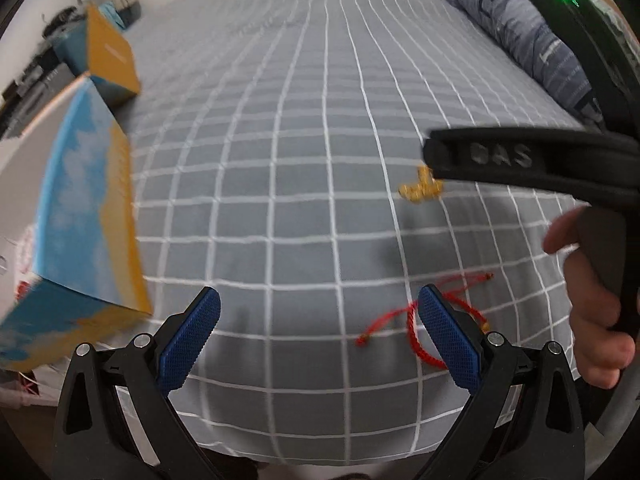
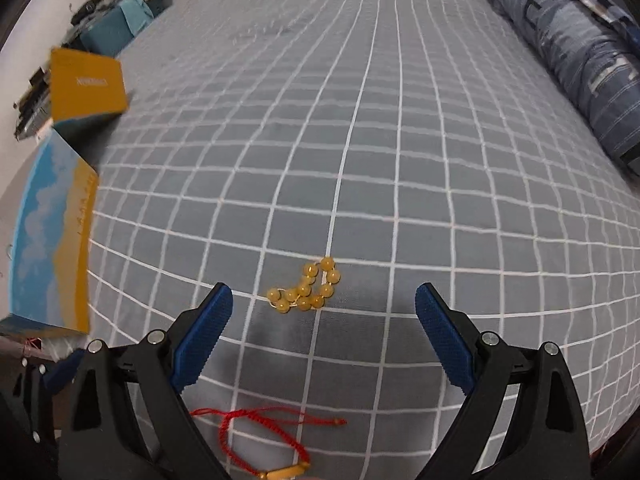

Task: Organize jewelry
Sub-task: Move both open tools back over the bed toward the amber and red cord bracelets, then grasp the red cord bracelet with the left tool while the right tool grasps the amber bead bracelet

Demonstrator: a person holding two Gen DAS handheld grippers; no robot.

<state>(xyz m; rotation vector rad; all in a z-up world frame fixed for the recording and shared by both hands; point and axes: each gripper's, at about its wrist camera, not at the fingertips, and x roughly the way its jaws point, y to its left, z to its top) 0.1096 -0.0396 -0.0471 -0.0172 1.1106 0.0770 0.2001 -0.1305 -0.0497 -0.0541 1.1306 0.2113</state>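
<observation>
A yellow bead bracelet (image 2: 308, 289) lies bunched on the grey checked bed cover, just ahead of my open, empty right gripper (image 2: 323, 304). It also shows in the left wrist view (image 1: 420, 189), partly behind the right gripper's body (image 1: 532, 164). A red cord bracelet (image 1: 408, 320) with a gold tube bead lies by my left gripper's right finger; in the right wrist view it (image 2: 256, 432) lies under the right gripper. My left gripper (image 1: 318, 306) is open and empty. An open blue and yellow box (image 1: 80, 220) stands at the left, also in the right wrist view (image 2: 56, 240).
The box's lid (image 2: 86, 80) lies further back at the left edge of the bed. A folded blue quilt (image 2: 568, 48) lies along the right side. Clutter sits on a shelf at the far left (image 2: 92, 12). The bed cover (image 2: 360, 140) stretches ahead.
</observation>
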